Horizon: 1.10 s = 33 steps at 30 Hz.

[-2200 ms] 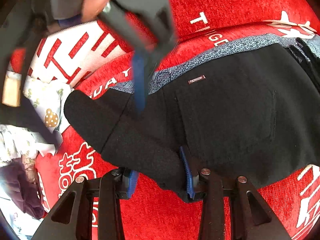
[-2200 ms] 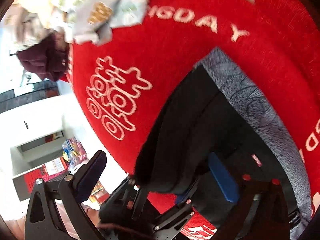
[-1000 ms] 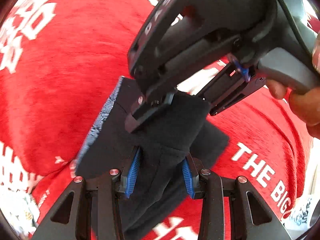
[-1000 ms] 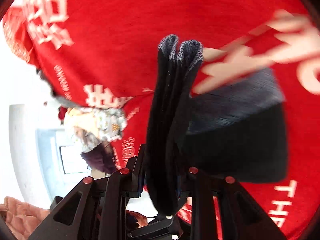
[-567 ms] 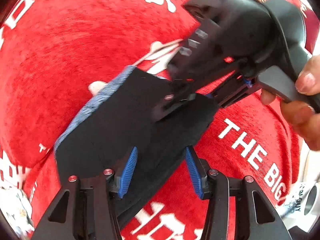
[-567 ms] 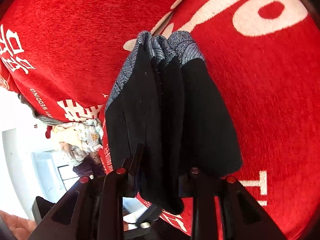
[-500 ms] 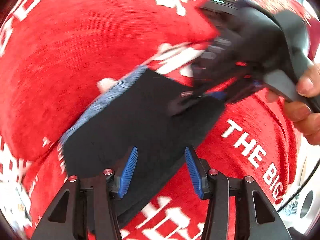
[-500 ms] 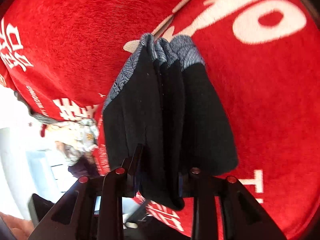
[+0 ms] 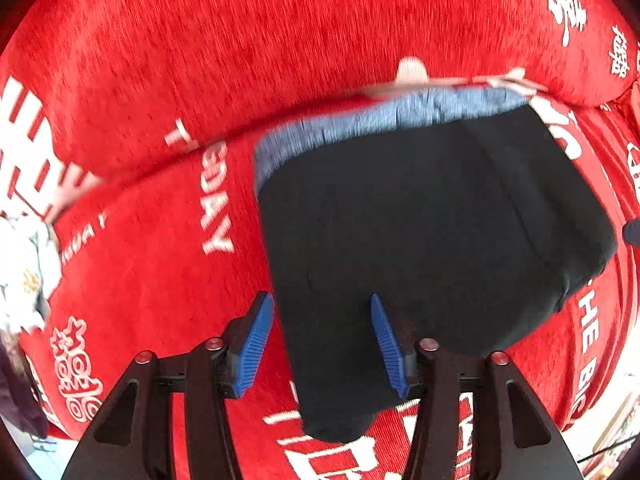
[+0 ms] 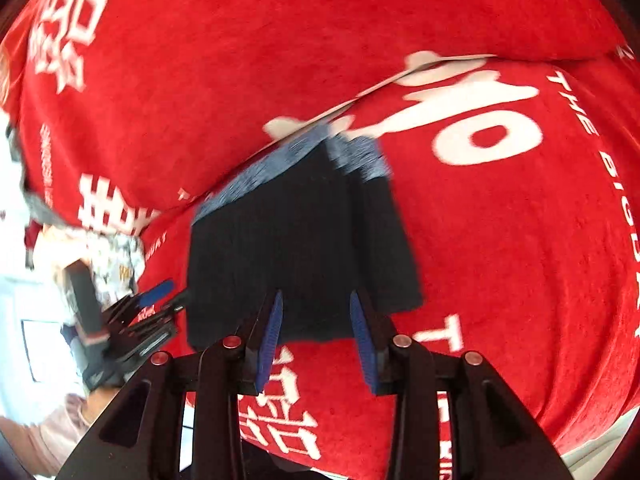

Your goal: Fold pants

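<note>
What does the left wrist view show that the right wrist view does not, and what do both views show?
Only the left wrist view shows the folded black pants broadside, with the grey waistband running along the far edge. Only the right wrist view shows the stacked layers at the pants' right side and the left hand-held gripper from outside, beside the pants' left edge. Both share the red cloth with white lettering, the pile of light printed fabric at the left, and open blue-padded jaws near the pants; the right hand-held gripper grips nothing.
</note>
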{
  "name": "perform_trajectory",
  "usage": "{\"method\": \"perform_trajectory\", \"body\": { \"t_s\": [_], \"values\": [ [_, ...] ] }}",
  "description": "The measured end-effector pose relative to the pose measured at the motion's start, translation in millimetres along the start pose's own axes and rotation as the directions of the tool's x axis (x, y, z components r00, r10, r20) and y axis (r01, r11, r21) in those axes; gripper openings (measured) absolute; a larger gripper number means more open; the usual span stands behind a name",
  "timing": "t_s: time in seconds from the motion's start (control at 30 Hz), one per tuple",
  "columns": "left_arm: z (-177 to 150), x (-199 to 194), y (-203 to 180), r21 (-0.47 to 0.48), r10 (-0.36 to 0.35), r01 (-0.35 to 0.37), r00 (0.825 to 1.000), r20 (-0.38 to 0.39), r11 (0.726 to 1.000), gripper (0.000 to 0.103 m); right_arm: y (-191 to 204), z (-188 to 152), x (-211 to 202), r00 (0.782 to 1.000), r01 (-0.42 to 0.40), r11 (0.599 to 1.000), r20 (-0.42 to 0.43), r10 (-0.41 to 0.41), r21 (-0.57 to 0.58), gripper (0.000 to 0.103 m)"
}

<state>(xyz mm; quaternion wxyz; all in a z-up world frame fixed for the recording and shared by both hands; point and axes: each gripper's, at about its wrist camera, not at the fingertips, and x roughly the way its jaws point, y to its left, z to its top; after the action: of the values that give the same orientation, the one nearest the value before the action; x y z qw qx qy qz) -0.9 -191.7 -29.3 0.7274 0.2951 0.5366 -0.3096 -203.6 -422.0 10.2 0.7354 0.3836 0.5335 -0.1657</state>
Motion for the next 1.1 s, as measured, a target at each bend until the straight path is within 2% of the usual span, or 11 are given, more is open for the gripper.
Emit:
{"method": "perform_trajectory", "body": {
  "t_s": [0.1, 0.13, 0.2, 0.3, 0.43, 0.5, 0.57, 0.8, 0.97, 1.03, 1.1],
  "values": [
    [-9.8, 7.0, 0.2, -0.03, 0.01, -0.01, 1.0, 0.008, 0.999, 0.064, 11.4, -9.0, 30.9, 0.992, 0.099, 0.995, -0.07, -0.101, -0.033, 0.036],
    [-10.8, 10.1, 2.1, -0.044, 0.006, -0.005, 1.0, 0.006, 0.999, 0.073, 8.6, -9.8, 40.4, 0.988, 0.127, 0.991, -0.081, -0.13, -0.037, 0.036],
    [-5.4, 14.0, 9.4, -0.072, 0.0, 0.0, 1.0, -0.006, 0.997, 0.08, -2.5, -6.5, 63.1, 0.98, 0.164, 0.986, -0.109, -0.166, -0.027, 0.034],
    [-0.5, 11.8, 23.0, -0.113, -0.039, 0.036, 0.999, -0.019, 0.993, 0.08, -2.2, -1.4, 72.6, 0.978, 0.164, 0.986, -0.129, -0.163, -0.009, 0.035],
    [17.1, 14.1, 46.5, -0.176, -0.039, 0.035, 0.999, -0.018, 0.984, 0.08, 12.6, -5.6, 66.8, 0.968, 0.205, 0.975, -0.127, -0.215, -0.089, 0.046],
    [23.2, 20.8, 56.5, -0.23, -0.08, 0.07, 0.996, -0.037, 0.971, 0.08, 12.1, -5.9, 66.9, 0.966, 0.214, 0.974, -0.135, -0.221, -0.069, 0.053],
    [26.7, 23.8, 60.7, -0.253, -0.089, 0.074, 0.995, -0.047, 0.965, 0.08, 11.1, -5.4, 64.9, 0.967, 0.214, 0.976, -0.134, -0.218, -0.04, 0.054],
    [51.9, 28.3, 75.8, -0.319, -0.068, 0.055, 0.997, -0.029, 0.946, 0.08, 26.3, 3.3, 44.0, 0.968, 0.246, 0.968, -0.033, -0.248, -0.043, 0.062],
    [61.8, 56.1, 71.2, -0.277, -0.041, 0.017, 0.996, -0.08, 0.961, 0.081, 31.7, 16.4, 50.7, 0.965, 0.257, 0.964, -0.036, -0.26, -0.068, 0.067],
    [62.8, 56.4, 71.5, -0.263, -0.023, 0.002, 0.997, -0.076, 0.965, 0.087, 33.9, 17.6, 53.9, 0.965, 0.254, 0.965, -0.048, -0.258, -0.072, 0.068],
    [62.7, 55.1, 74.9, -0.271, -0.036, 0.015, 0.996, -0.076, 0.963, 0.087, 35.8, 16.4, 58.4, 0.963, 0.258, 0.962, -0.063, -0.263, -0.086, 0.076]
  ]
}}
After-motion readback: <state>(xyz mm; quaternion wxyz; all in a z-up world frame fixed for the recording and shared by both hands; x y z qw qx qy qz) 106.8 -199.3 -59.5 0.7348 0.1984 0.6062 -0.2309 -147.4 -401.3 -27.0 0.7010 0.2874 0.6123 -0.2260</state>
